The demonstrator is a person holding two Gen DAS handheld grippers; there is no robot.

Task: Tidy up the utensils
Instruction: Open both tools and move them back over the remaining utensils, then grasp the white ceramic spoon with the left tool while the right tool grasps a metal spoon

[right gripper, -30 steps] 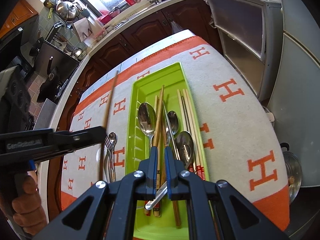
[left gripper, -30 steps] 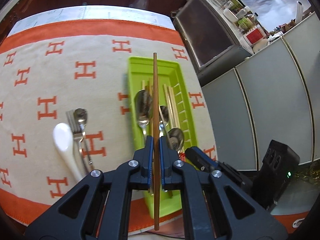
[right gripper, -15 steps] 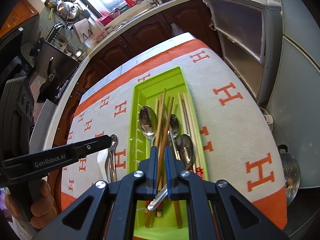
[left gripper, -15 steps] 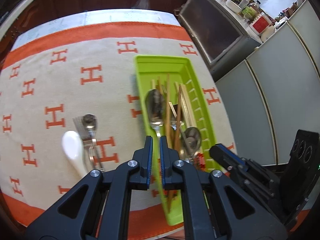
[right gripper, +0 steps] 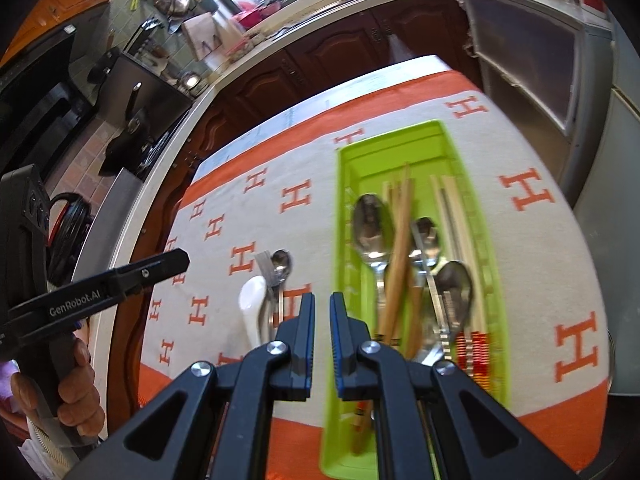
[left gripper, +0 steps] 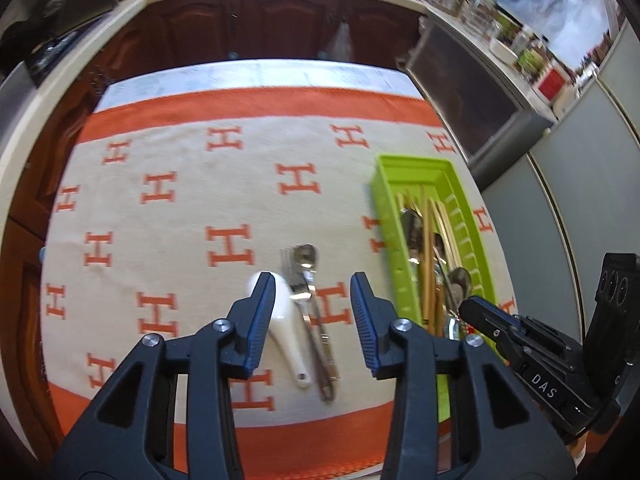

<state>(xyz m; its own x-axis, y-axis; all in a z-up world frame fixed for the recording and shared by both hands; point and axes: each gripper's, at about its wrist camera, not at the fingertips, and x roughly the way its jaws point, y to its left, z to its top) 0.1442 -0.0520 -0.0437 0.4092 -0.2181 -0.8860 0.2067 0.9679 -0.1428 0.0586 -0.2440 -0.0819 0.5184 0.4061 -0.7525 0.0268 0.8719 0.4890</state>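
Observation:
A green tray (left gripper: pixel 384 208) (right gripper: pixel 340 200) holds several chopsticks (right gripper: pixel 400 240) and metal spoons (right gripper: pixel 370 228). To its left, on the patterned cloth, lie a white ceramic spoon (left gripper: pixel 286 320) (right gripper: pixel 252 296) and a metal fork and spoon (left gripper: pixel 308 272) (right gripper: pixel 280 264) side by side. My left gripper (left gripper: pixel 313 284) hovers above these loose pieces with its jaws opening and nothing between the pads. My right gripper (right gripper: pixel 322 300) is shut and empty, over the tray's left rim near the front. It shows in the left wrist view as a black finger (left gripper: pixel 476 312).
The beige cloth with orange H marks (left gripper: pixel 180 220) covers the table, whose front edge runs just below the grippers. Dark wooden cabinets (left gripper: pixel 280 20) stand behind, grey cupboard doors (left gripper: pixel 560 200) to the right. A hand (right gripper: pixel 76 384) holds the left gripper's handle.
The brown chopstick has left my left gripper and now lies in the tray. That gripper swung left over the loose spoons and its jaws parted. The right gripper shifted left, still shut.

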